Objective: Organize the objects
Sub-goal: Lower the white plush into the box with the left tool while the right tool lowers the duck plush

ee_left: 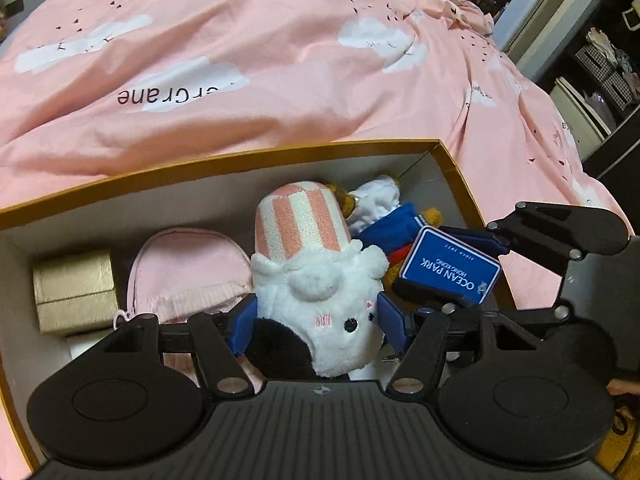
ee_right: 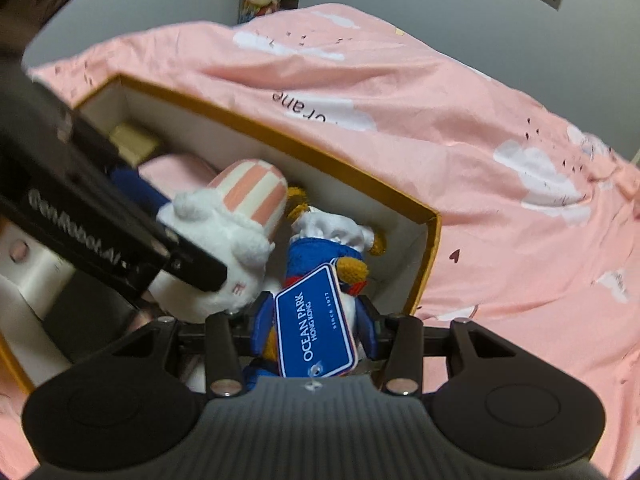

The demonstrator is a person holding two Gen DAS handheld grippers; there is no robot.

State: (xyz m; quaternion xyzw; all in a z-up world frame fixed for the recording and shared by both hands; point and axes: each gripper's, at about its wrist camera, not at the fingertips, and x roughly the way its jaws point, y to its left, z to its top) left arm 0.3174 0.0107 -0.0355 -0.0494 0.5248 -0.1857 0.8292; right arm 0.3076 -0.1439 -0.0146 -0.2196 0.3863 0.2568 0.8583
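Left gripper (ee_left: 320,322) clamps a white plush (ee_left: 320,312) with striped hat; right gripper (ee_right: 314,322) clamps a blue-clad bear (ee_right: 320,252), inside a box (ee_left: 240,156) on pink bedding (ee_left: 280,60).

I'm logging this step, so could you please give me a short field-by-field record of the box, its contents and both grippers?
container: open cardboard box with orange-brown rim, on pink cloud-print duvet
left gripper: jaws around the white cow plush, which has a pink-striped body
right gripper: jaws around the blue-dressed bear plush, beside its blue Ocean Park tag
other contents: gold gift box at the box's left end; pink pouch between it and the cow plush
plush position: both inside the box, side by side
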